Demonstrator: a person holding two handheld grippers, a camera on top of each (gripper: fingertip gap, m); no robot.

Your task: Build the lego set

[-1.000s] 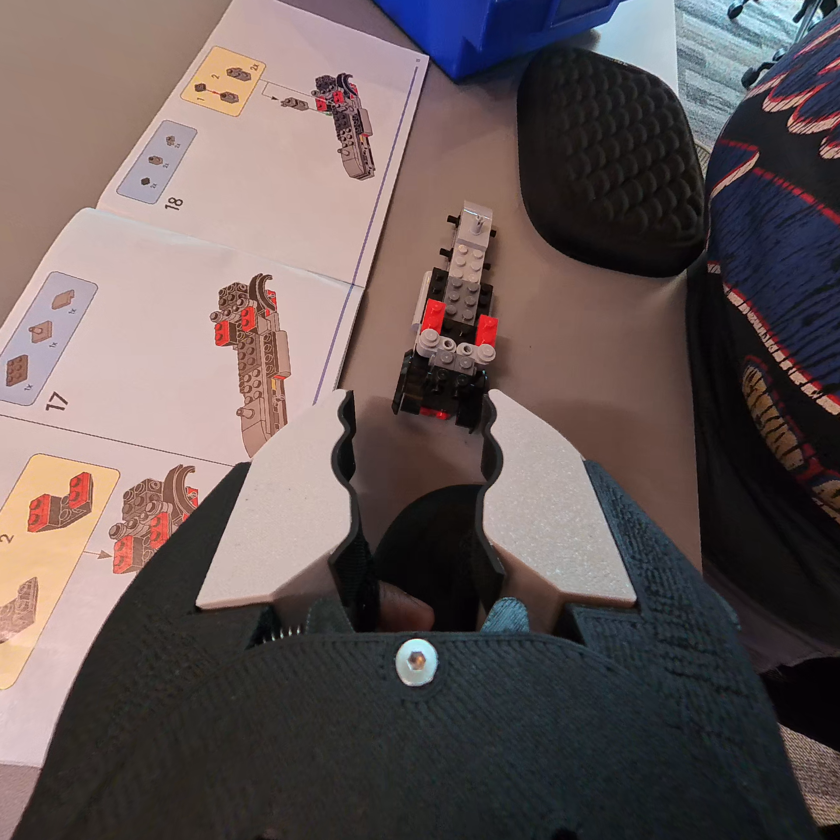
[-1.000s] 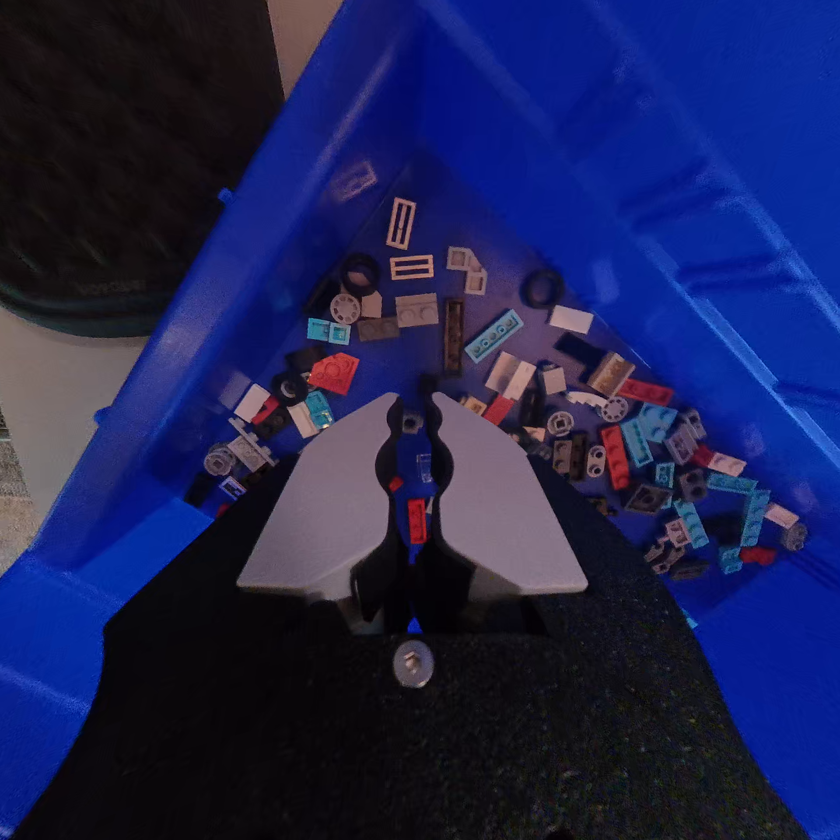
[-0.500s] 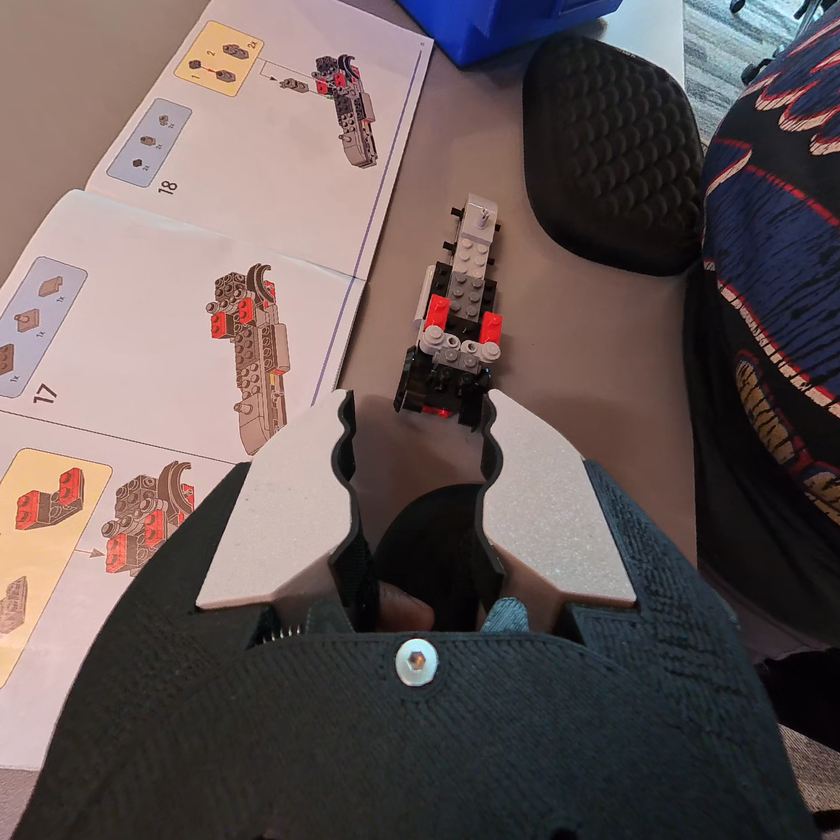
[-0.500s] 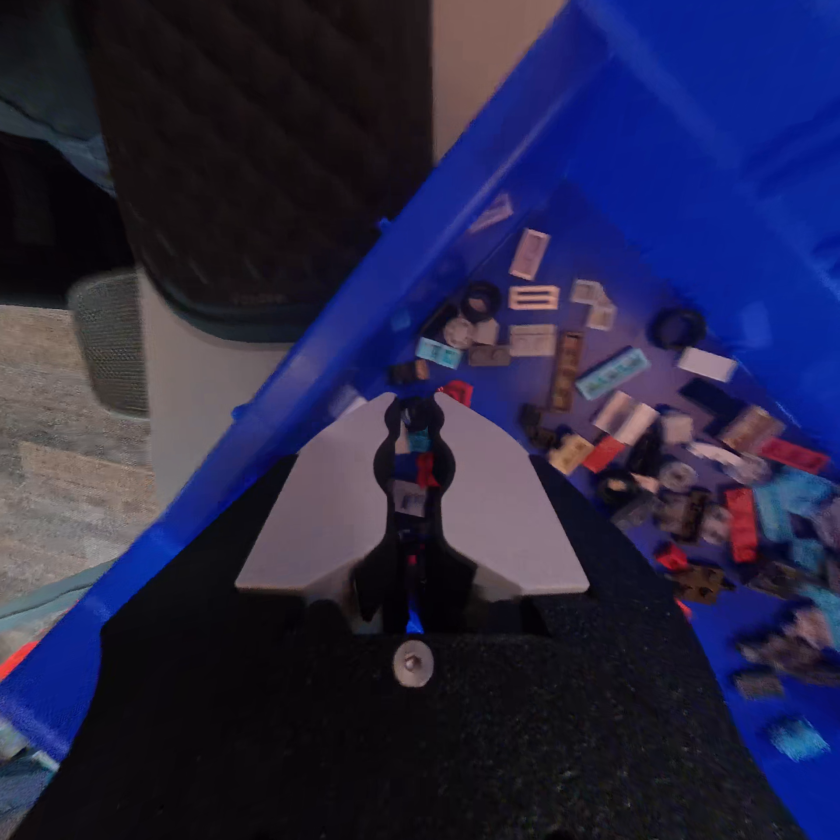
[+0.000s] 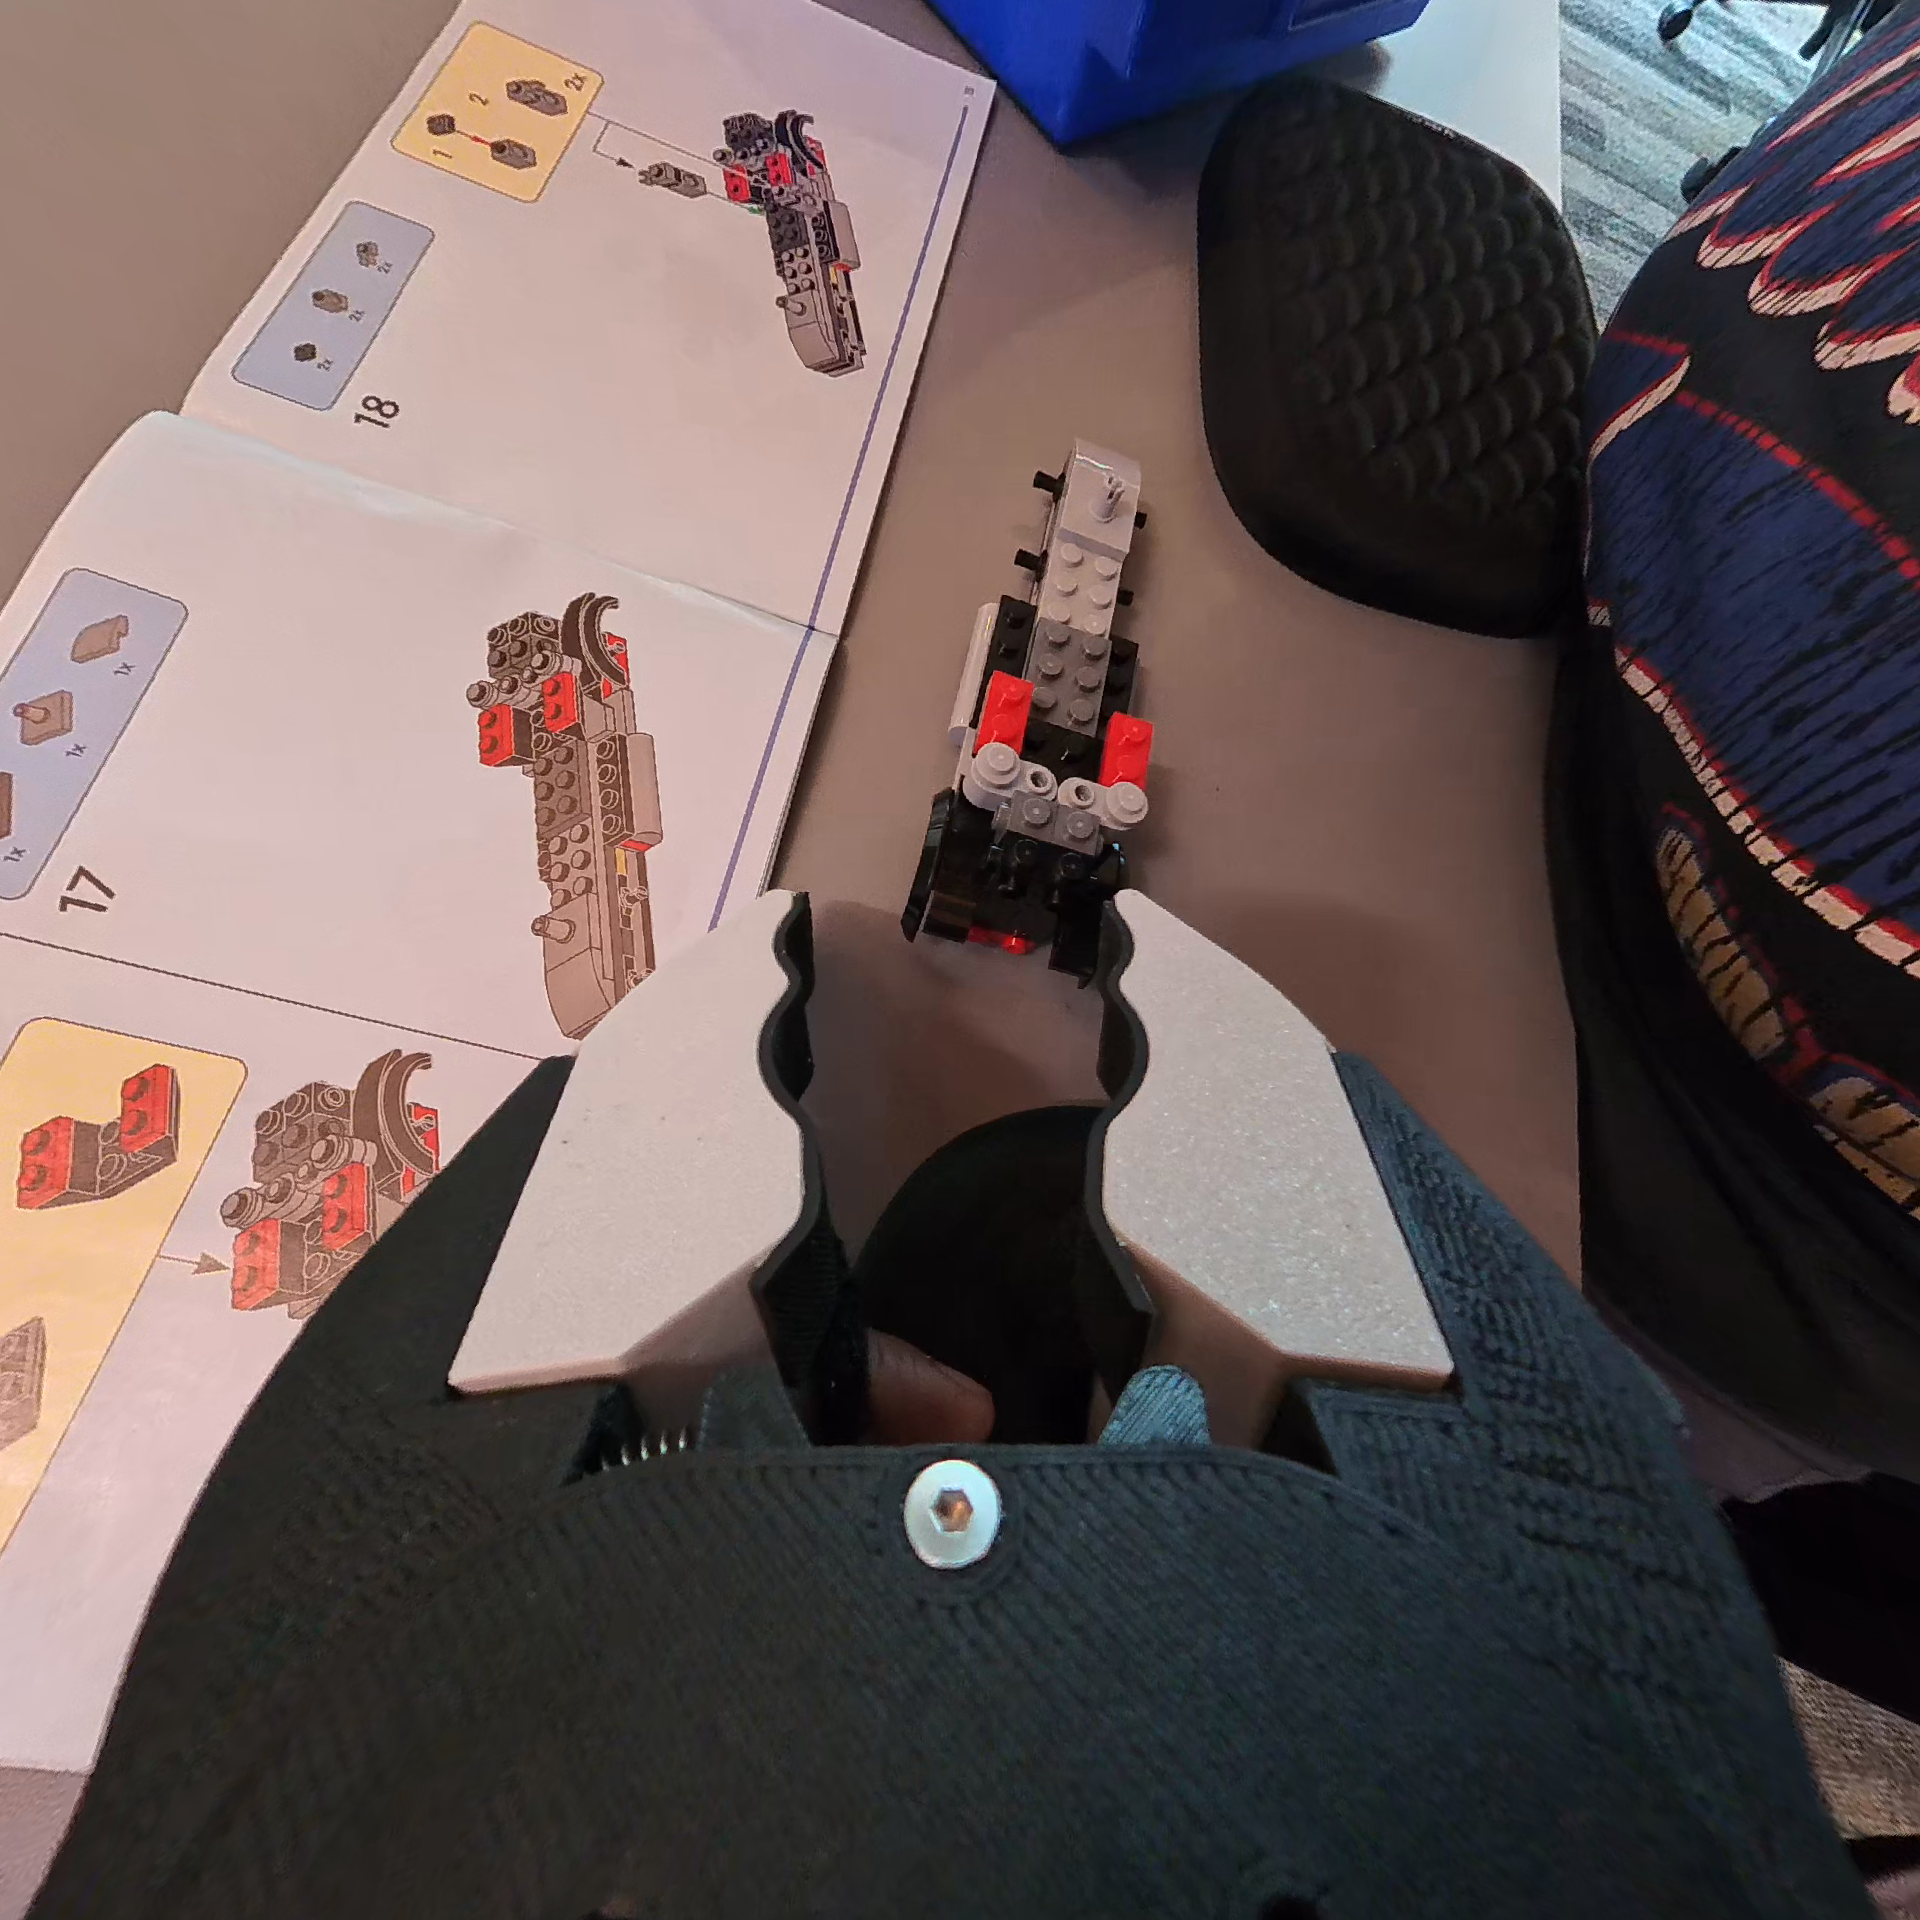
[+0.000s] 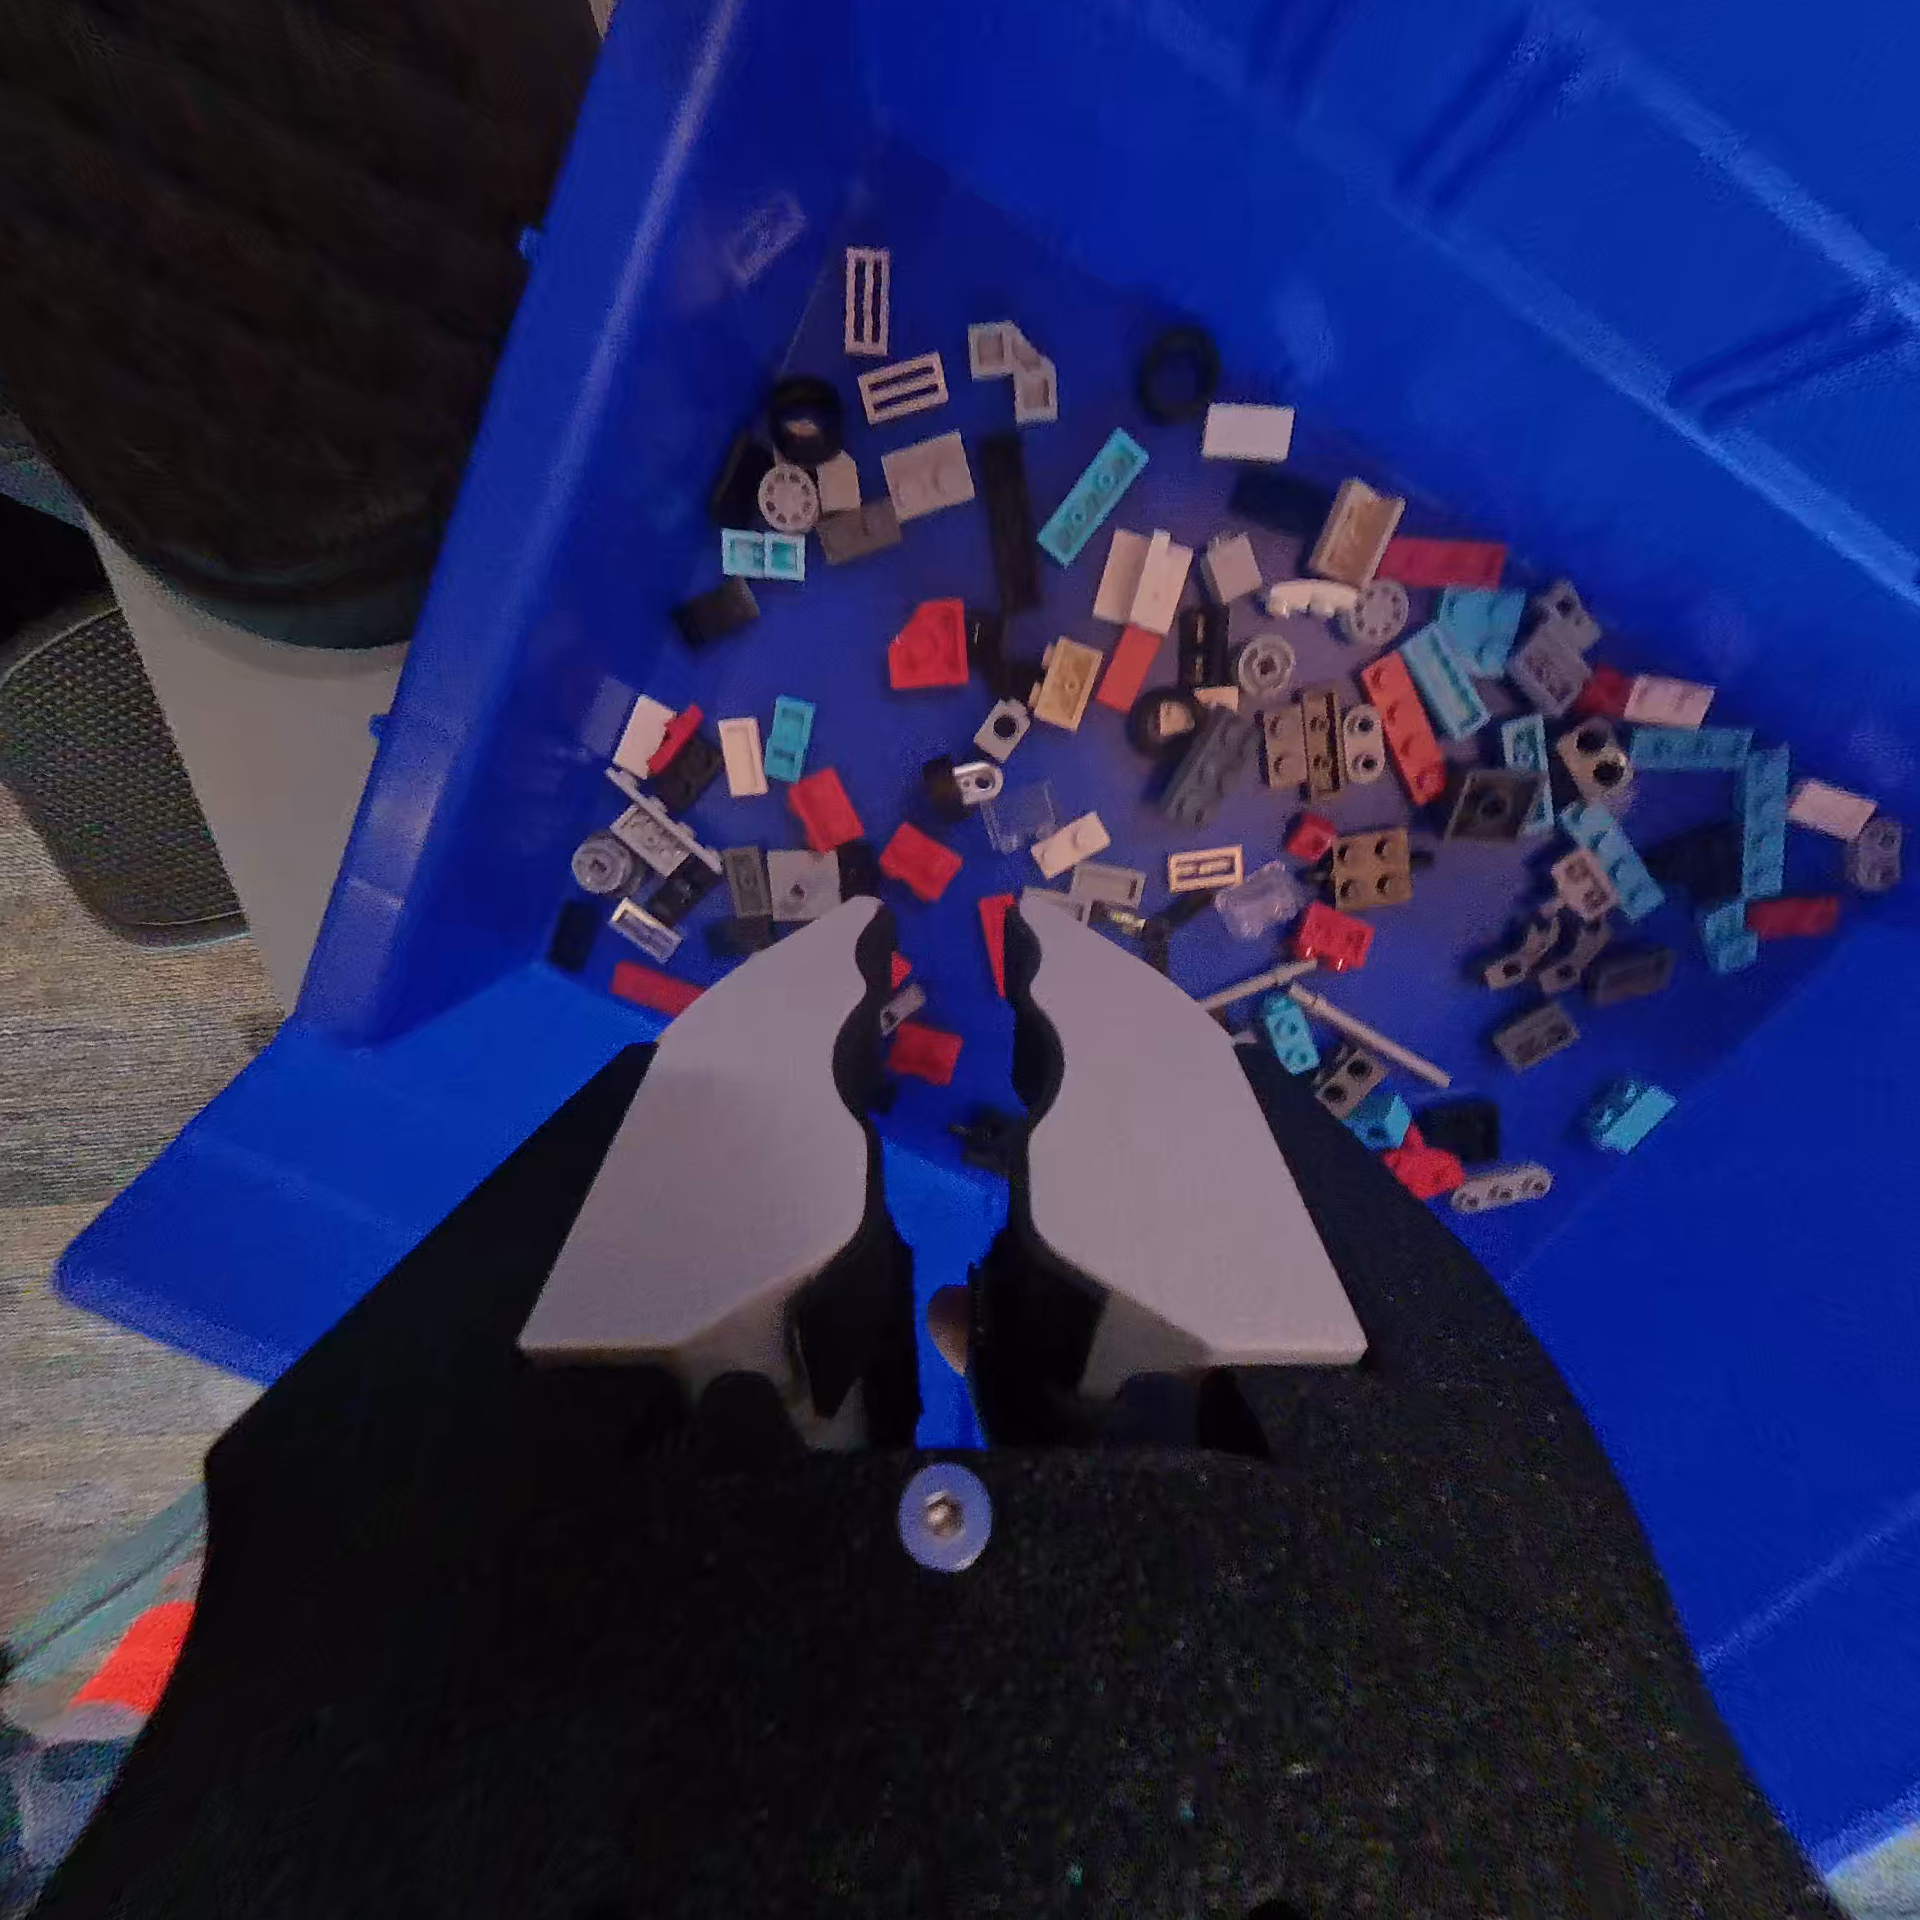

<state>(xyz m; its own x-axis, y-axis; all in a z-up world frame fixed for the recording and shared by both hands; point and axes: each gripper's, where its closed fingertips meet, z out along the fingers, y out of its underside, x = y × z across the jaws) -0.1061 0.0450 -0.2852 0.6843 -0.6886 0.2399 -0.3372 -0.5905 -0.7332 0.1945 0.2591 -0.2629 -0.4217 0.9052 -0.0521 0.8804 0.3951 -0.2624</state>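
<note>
Surface: grey table (image 5: 1299,935) carrying instruction booklet (image 5: 416,623), black pad (image 5: 1392,353); carpet beyond.
Model: lego car (image 5: 1049,717) just ahead of left gripper (image 5: 951,920), spread, empty.
Change: right gripper (image 6: 940,925), nearly pressed together before, now slightly parted above loose pieces (image 6: 1195,707) in blue bin (image 6: 1351,208).

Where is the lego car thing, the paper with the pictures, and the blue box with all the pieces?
lego model (image 5: 1049,727), left wrist view, on its grey studded top.
instruction booklet (image 5: 343,665), left wrist view, on a bare page patch.
blue bin (image 6: 1455,260), right wrist view, on its inner wall.
</note>
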